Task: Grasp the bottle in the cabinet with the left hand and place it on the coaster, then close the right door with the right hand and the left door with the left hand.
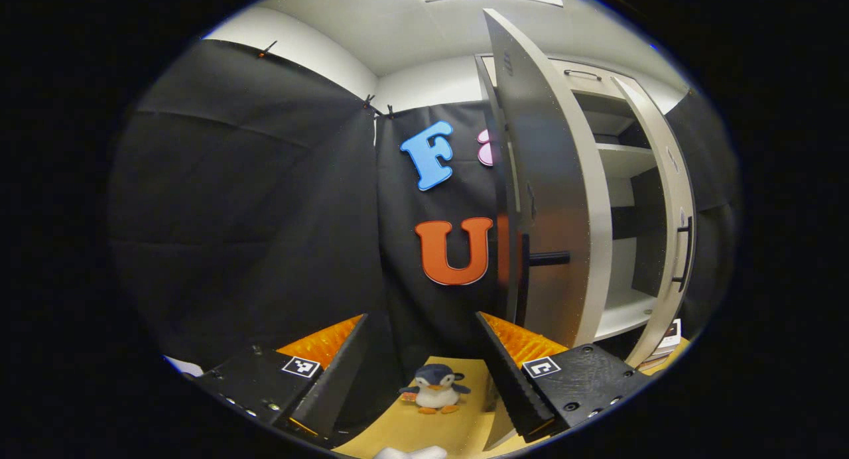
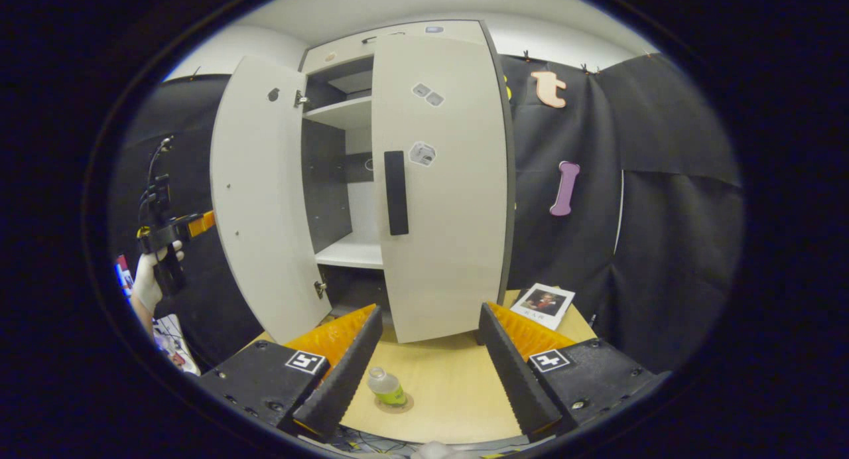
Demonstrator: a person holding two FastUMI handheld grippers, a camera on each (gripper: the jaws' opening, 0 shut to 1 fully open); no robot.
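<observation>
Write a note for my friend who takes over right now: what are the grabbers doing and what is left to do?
Left gripper: open, empty, held outside the left door.
Right gripper: open, empty, in front of the cabinet.
Bottle: standing on the coaster on the table. That step is done.
Right door: swung across the front, looks shut or nearly so; check it.
Left door: wide open.
Left to do: close the left door with the left gripper.

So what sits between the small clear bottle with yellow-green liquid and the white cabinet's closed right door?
Bare wooden tabletop, seen in the right gripper view, separates bottle and door.
</observation>
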